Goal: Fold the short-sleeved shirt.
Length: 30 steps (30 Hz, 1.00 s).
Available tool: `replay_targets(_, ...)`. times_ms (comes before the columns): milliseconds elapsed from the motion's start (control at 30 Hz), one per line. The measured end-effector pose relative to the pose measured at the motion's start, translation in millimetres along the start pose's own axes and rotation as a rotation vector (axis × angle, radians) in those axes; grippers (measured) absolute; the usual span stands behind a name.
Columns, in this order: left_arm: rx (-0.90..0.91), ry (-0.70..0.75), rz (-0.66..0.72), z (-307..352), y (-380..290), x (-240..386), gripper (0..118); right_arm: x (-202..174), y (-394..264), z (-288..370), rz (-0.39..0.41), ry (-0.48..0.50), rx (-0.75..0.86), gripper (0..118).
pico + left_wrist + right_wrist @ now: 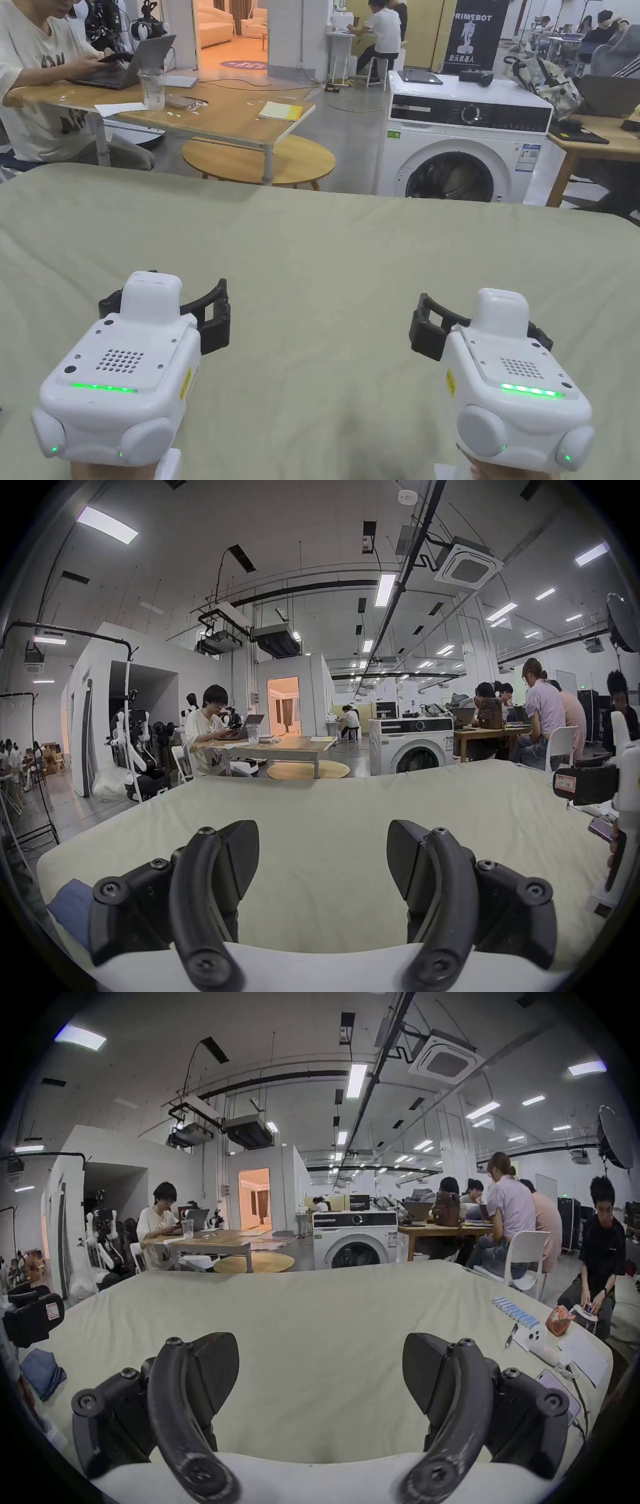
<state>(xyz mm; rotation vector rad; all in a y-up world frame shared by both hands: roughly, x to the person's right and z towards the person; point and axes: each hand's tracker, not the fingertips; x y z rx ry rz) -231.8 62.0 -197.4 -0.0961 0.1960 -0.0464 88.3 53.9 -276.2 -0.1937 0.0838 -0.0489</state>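
Observation:
Both grippers hover side by side over a pale green sheet (325,250) that covers the work surface. In the head view my left gripper (164,297) is at the lower left and my right gripper (481,319) at the lower right. The left gripper (322,854) stands open with bare sheet between its jaws. The right gripper (320,1366) is open too, with nothing held. A folded blue cloth (41,1371) lies at the surface's left edge, left of the left gripper, and its corner (69,906) shows in the left gripper view. I cannot tell whether it is the shirt.
Along the right edge lie a row of small blue-white items (516,1314), a white device (535,1338), an orange pouch (559,1322), papers (585,1355) and a phone (557,1387). Beyond the far edge stand a washing machine (462,144) and wooden tables (206,112) with people seated.

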Motion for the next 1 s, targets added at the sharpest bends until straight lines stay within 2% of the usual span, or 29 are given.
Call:
replay_targets(133,0.005,0.008,0.003,-0.6,-1.4,-0.2,77,-0.2,-1.3,-1.2,0.055,-0.002,0.016,98)
replay_targets(267,0.011,0.014,0.005,-0.9,-1.1,-0.6,77,-0.4,-4.8,-1.2,0.078,-0.005,0.03,98)
replay_targets(1000,0.04,0.024,0.007,0.8,0.4,2.9,77,0.7,-5.3,3.2,0.086,-0.023,0.092,98)
